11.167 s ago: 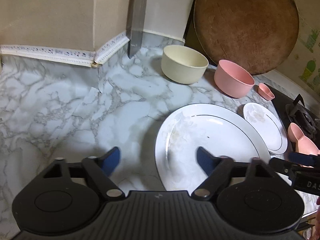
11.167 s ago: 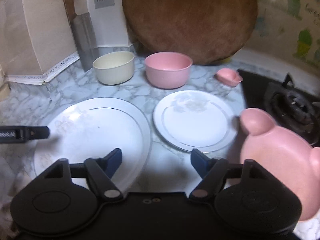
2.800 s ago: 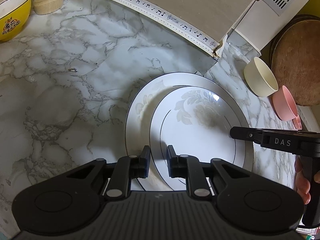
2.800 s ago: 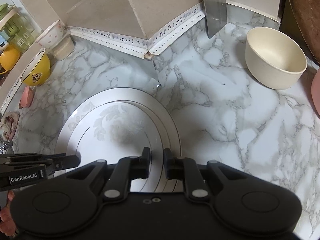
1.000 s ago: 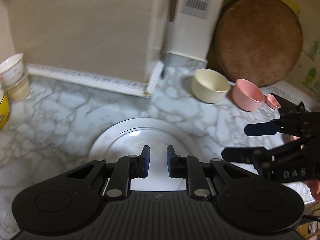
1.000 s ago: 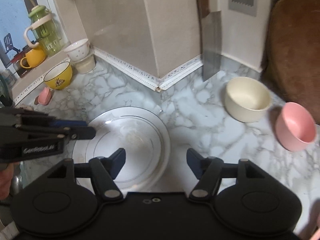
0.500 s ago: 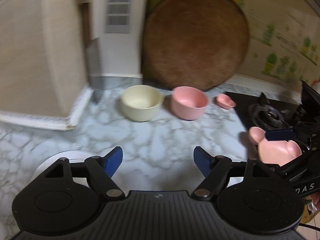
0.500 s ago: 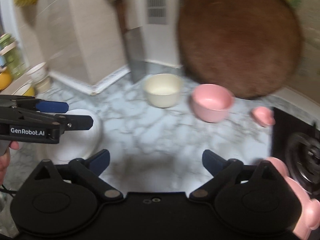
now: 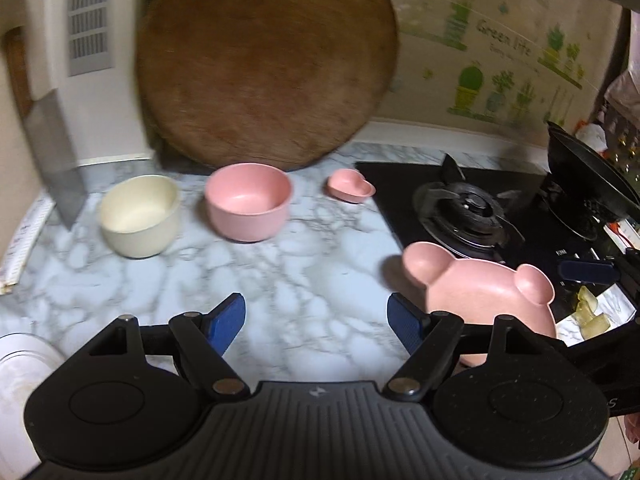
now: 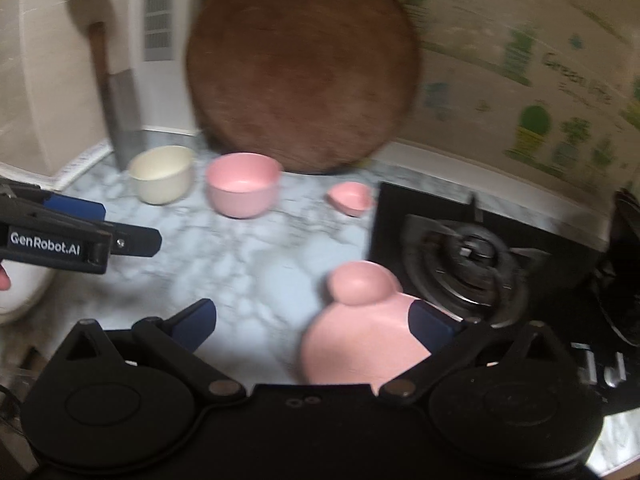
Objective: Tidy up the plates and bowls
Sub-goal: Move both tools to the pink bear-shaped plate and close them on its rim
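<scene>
A cream bowl (image 9: 138,216), a pink bowl (image 9: 249,206) and a small pink heart dish (image 9: 351,190) stand in a row at the back of the marble counter (image 9: 296,280). A pink bear-shaped plate (image 9: 484,292) lies at the front right beside the stove. The stacked white plates (image 9: 20,364) show at the far left edge. My left gripper (image 9: 316,322) is open and empty above the counter. My right gripper (image 10: 312,326) is open and empty, its right finger over the bear plate (image 10: 360,336).
A big round wooden board (image 9: 264,64) leans on the wall behind the bowls. A cleaver (image 10: 122,120) hangs left of it. A black gas stove (image 9: 472,212) with a dark pan (image 9: 588,176) fills the right side.
Both grippers have let go of the stacked white plates, opened wide and swung right towards the bowls and the pink bear plate. The plates now sit at the far left.
</scene>
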